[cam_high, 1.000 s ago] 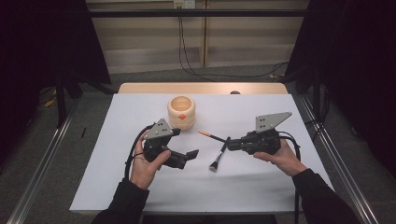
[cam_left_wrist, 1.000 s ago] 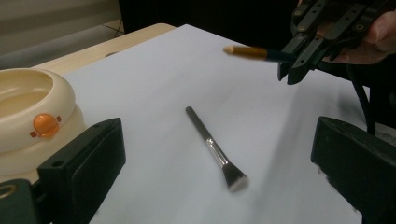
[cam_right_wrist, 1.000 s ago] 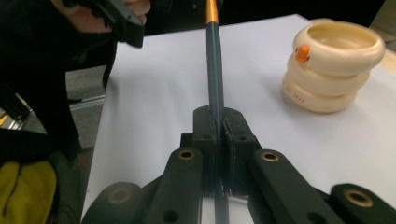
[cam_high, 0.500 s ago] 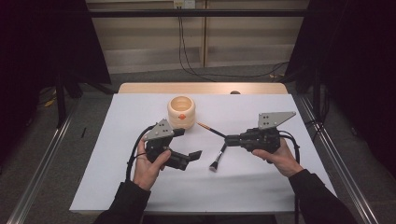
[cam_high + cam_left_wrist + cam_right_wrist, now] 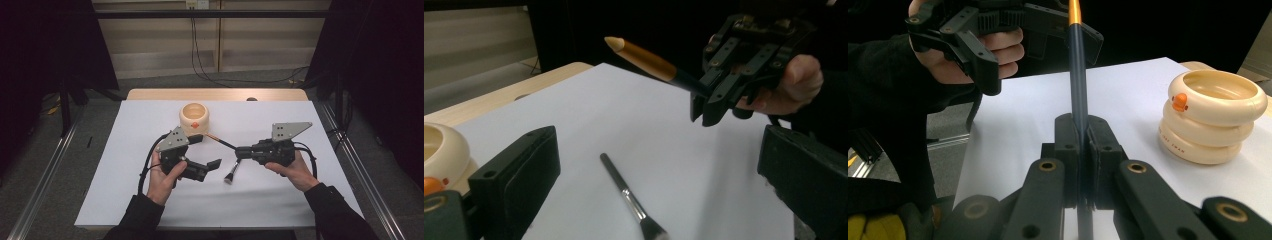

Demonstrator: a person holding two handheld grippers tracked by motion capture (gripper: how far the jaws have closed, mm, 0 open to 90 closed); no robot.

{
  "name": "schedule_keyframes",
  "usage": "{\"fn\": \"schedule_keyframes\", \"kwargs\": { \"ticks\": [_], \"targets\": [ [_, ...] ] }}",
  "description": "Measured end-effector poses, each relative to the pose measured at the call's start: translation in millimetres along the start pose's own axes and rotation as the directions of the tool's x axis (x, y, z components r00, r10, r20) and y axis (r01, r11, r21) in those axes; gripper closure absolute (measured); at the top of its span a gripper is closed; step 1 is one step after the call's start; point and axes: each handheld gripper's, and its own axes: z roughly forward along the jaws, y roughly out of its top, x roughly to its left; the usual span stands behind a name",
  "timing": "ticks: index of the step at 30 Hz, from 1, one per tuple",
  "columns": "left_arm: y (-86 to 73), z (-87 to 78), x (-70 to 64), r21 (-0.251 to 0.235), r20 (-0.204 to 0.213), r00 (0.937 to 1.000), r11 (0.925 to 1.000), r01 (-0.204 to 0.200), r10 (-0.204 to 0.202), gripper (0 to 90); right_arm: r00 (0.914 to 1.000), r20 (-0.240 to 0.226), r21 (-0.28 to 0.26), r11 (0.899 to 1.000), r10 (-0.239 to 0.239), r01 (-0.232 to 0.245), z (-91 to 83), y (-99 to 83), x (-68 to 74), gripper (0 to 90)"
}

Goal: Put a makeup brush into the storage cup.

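Note:
My right gripper [image 5: 241,150] [image 5: 1080,135] is shut on a brush with a dark handle [image 5: 1077,95]. Its orange, cream-tipped end [image 5: 639,54] points up and away toward the cream ringed cup [image 5: 194,116] [image 5: 1212,116]. A second brush [image 5: 231,172] [image 5: 624,190] with a silver ferrule lies flat on the white sheet between my hands, bristles toward me. My left gripper [image 5: 206,151] [image 5: 659,165] is open wide, its jaws standing either side of that lying brush and just short of it. Nothing is between its jaws.
The white sheet [image 5: 125,195] covers most of the wooden table [image 5: 150,94]. The cup stands at the middle back. Metal rails [image 5: 45,190] run along both sides of the table, and cables hang at the back.
My left gripper has edged slightly right toward the lying brush. My right gripper keeps its hold, and the held brush's handle end has shifted slightly.

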Motion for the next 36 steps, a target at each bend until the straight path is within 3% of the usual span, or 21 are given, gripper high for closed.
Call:
{"fn": "schedule_keyframes", "kwargs": {
  "ticks": [5, 7, 9, 12, 13, 16, 18, 21, 23, 29, 31, 36],
  "targets": [
    [2.2, 4.3, -3.9, -0.024, -0.001, 0.9999, 0.9996, -0.014, 0.014, 4.2, 0.9999, 0.006, -0.006, 1.000, 0.015, -0.015, 1.5, -1.4, -1.5, 85.4],
    [3.9, 7.0, -4.4, -0.018, 0.032, 0.9995, 0.9998, 0.001, 0.000, 4.6, 0.9998, 0.010, -0.003, 1.000, 0.016, -0.016, 2.2, -2.2, -1.9, 85.5],
    [5.6, 9.9, -4.2, -0.013, 0.094, 0.9955, 0.9998, 0.017, -0.016, 9.0, 0.9997, 0.014, -0.001, 1.000, 0.020, -0.019, 3.4, -2.6, -2.0, 85.4],
    [9.7, 12.8, -6.5, -0.024, 0.056, 0.9985, 0.9997, 0.003, -0.002, 10.5, 0.9998, 0.011, 0.002, 1.000, 0.018, -0.018, 3.9, -3.0, -1.7, 85.4],
    [11.1, 13.9, -6.4, -0.027, 0.073, 0.9973, 0.9995, 0.013, -0.011, 10.2, 0.9998, 0.013, 0.000, 1.000, 0.018, -0.018, 3.5, -2.8, -1.5, 85.4],
    [12.7, 19.3, -9.3, -0.044, 0.063, 0.9978, 0.9987, 0.025, -0.022, 10.4, 0.9996, 0.020, -0.005, 1.000, 0.018, -0.018, 2.6, -2.4, -1.4, 85.4],
    [12.2, 22.6, -11.7, -0.043, 0.041, 0.9992, 0.9991, 0.007, -0.005, 11.8, 0.9996, 0.022, -0.005, 1.000, 0.019, -0.019, 2.4, -2.5, -1.4, 85.4],
    [11.8, 26.6, -13.1, -0.042, 0.053, 0.9984, 0.9988, 0.023, -0.021, 14.6, 0.9990, 0.039, 0.008, 1.000, 0.019, -0.020, 3.2, -3.6, -2.2, 85.4],
    [12.2, 27.1, -13.3, -0.049, 0.044, 0.9990, 0.9987, 0.009, -0.007, 21.9, 0.9986, 0.043, 0.009, 1.000, 0.030, -0.030, 3.8, -5.6, -3.5, 85.4],
    [12.6, 23.6, -6.7, -0.063, 0.024, 0.9990, 0.9972, 0.040, -0.039, 42.5, 0.9986, 0.042, 0.008, 0.999, 0.032, -0.033, 4.3, -7.0, -3.9, 85.5],
    [13.2, 22.4, -5.4, -0.075, 0.047, 0.9975, 0.9956, 0.055, -0.052, 49.5, 0.9991, 0.033, 0.009, 1.000, 0.027, -0.028, 5.1, -7.2, -4.0, 85.5],
    [14.6, 20.9, -3.5, -0.095, 0.061, 0.9949, 0.9918, 0.086, -0.080, 54.8, 0.9992, 0.031, 0.024, 0.999, 0.027, -0.028, 8.0, -8.0, -2.4, 85.5]
  ]
}}
